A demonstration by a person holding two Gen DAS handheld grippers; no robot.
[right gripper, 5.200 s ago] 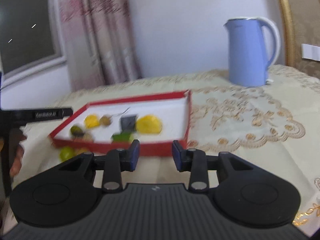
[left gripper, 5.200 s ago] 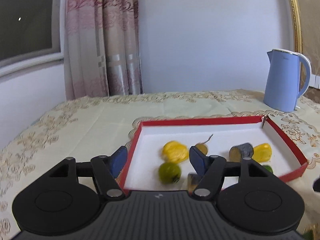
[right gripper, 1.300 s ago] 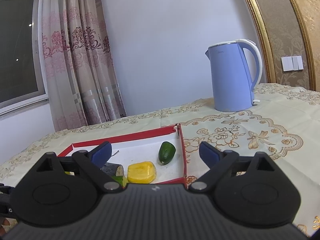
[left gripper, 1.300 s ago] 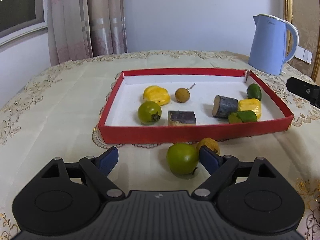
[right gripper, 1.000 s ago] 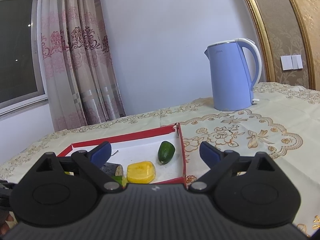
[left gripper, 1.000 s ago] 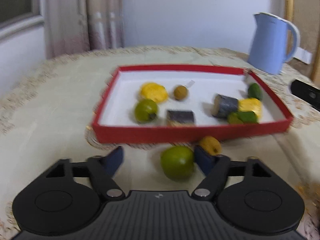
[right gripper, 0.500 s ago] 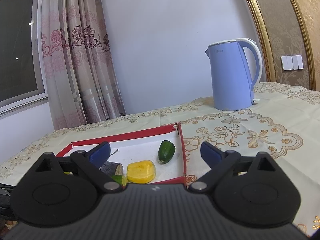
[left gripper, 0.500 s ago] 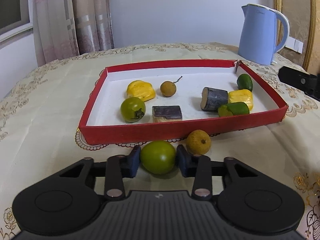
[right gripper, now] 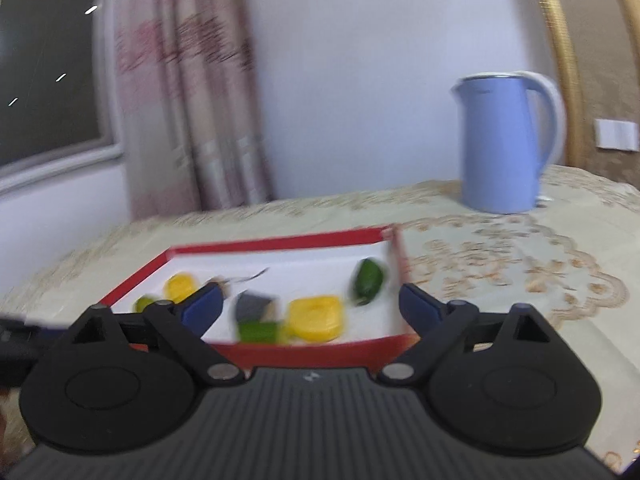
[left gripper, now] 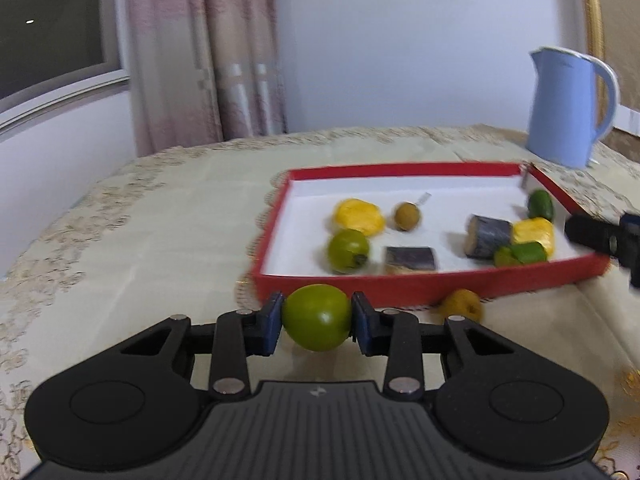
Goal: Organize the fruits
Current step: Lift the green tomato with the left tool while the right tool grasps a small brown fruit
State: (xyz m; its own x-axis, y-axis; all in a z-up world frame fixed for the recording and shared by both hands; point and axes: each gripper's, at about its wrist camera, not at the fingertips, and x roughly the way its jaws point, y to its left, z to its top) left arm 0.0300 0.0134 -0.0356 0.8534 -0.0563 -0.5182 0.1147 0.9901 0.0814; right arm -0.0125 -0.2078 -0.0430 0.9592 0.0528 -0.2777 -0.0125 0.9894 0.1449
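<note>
My left gripper (left gripper: 317, 320) is shut on a round green fruit (left gripper: 316, 316) and holds it just in front of the near wall of the red tray (left gripper: 400, 282). The white-floored tray holds several fruit pieces: a yellow piece (left gripper: 359, 217), a small brown longan (left gripper: 407, 217), a green fruit (left gripper: 348, 250), dark cane chunks (left gripper: 487, 235) and a green piece (left gripper: 540, 205). A brownish-yellow fruit (left gripper: 460, 304) lies on the cloth outside the tray's near wall. My right gripper (right gripper: 310, 304) is open and empty over the tray's near right part (right gripper: 320, 354); it shows at the right edge of the left wrist view (left gripper: 600, 236).
A blue electric kettle (left gripper: 568, 108) stands at the back right of the table, also in the right wrist view (right gripper: 504, 140). The table has a cream embroidered cloth (left gripper: 140, 240). Curtains (left gripper: 204, 52) and a window are behind, to the left.
My left gripper has lifted the green fruit off the cloth and swung left. My right gripper has moved, blurring its view, and now looks down over the tray.
</note>
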